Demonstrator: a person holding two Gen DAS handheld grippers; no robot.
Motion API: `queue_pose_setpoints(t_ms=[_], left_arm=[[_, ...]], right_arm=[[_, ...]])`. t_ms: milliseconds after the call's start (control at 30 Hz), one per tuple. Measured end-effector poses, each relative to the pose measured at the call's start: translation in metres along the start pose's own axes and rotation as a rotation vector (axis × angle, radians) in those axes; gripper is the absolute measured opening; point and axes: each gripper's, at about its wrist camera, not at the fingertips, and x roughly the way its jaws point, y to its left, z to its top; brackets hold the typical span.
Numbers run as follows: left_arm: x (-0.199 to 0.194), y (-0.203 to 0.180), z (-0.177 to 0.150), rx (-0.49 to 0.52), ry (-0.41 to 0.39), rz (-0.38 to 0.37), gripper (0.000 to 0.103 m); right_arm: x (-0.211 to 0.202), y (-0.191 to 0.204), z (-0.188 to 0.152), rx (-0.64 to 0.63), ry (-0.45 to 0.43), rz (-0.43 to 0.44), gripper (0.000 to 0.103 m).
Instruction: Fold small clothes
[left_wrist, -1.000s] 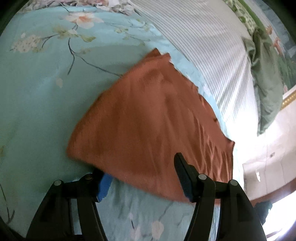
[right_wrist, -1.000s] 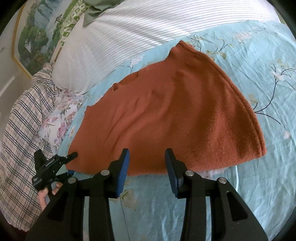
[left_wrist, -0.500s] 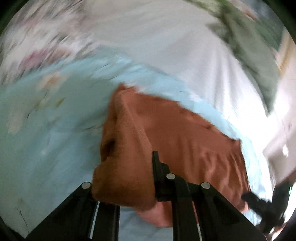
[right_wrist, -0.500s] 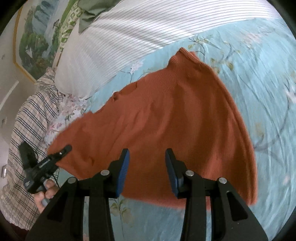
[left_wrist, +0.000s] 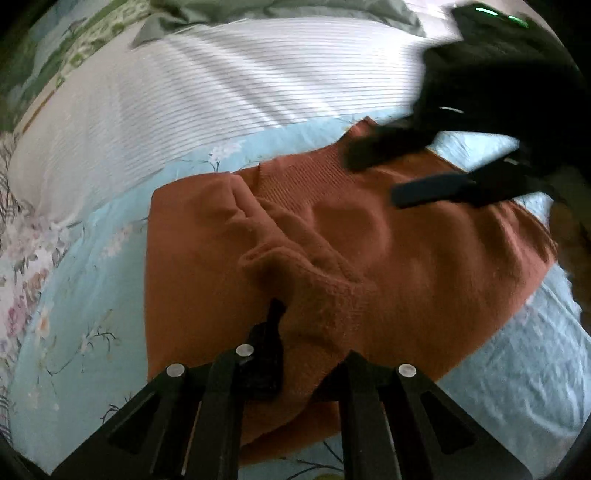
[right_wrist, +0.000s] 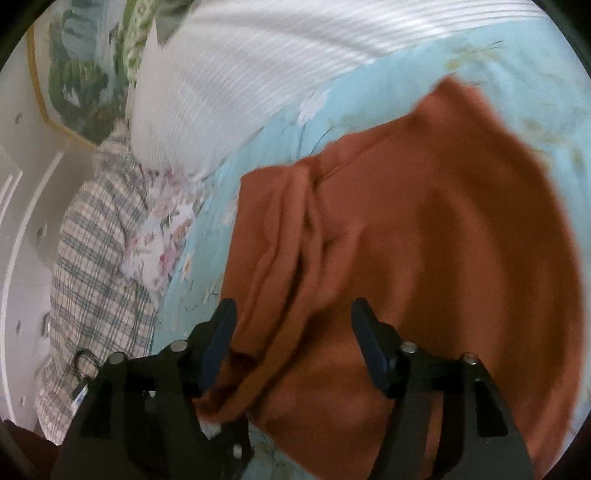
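Floral sheet (left_wrist: 88, 295), striped pillow (left_wrist: 221, 92) behind. Rust knit garment (left_wrist: 424, 258) flat on sheet, left side doubled over rightward: first fold nearly laid. Left gripper (left_wrist: 314, 343) clenched on folded edge. Right gripper (right_wrist: 291, 332) spread, grasping nothing. Smoothing, further folds judged remaining.

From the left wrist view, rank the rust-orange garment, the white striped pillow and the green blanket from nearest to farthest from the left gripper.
1. Rust-orange garment: pinched in the left gripper, a fold bunched between its fingers.
2. White striped pillow: beyond the garment, across the middle of the view.
3. Green blanket: behind the pillow, at the top edge.
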Motion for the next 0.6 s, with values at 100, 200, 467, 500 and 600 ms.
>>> queue_pose_setpoints(t_ms=[100, 200, 467, 500, 600], left_arm=[[-0.003, 0.006, -0.001, -0.003, -0.013, -0.022, 0.007], [-0.007, 0.010, 0.000, -0.027, -0.020, -0.052, 0.007], [-0.029, 0.010, 0.015, -0.048, -0.052, -0.092, 0.006], [-0.033, 0.010, 0.020, -0.056, -0.060, -0.110, 0.006], [-0.046, -0.003, 0.039, -0.062, -0.100, -0.184, 0.007]], right_arm=[[0.039, 0.007, 0.021, -0.031, 0.075, -0.009, 0.067], [0.073, 0.015, 0.037, -0.065, 0.117, -0.038, 0.049], [0.037, 0.043, 0.053, -0.200, 0.014, -0.045, 0.015], [0.020, 0.045, 0.054, -0.217, -0.018, -0.044, 0.015], [-0.032, 0.035, 0.056, -0.249, -0.097, -0.070, 0.015]])
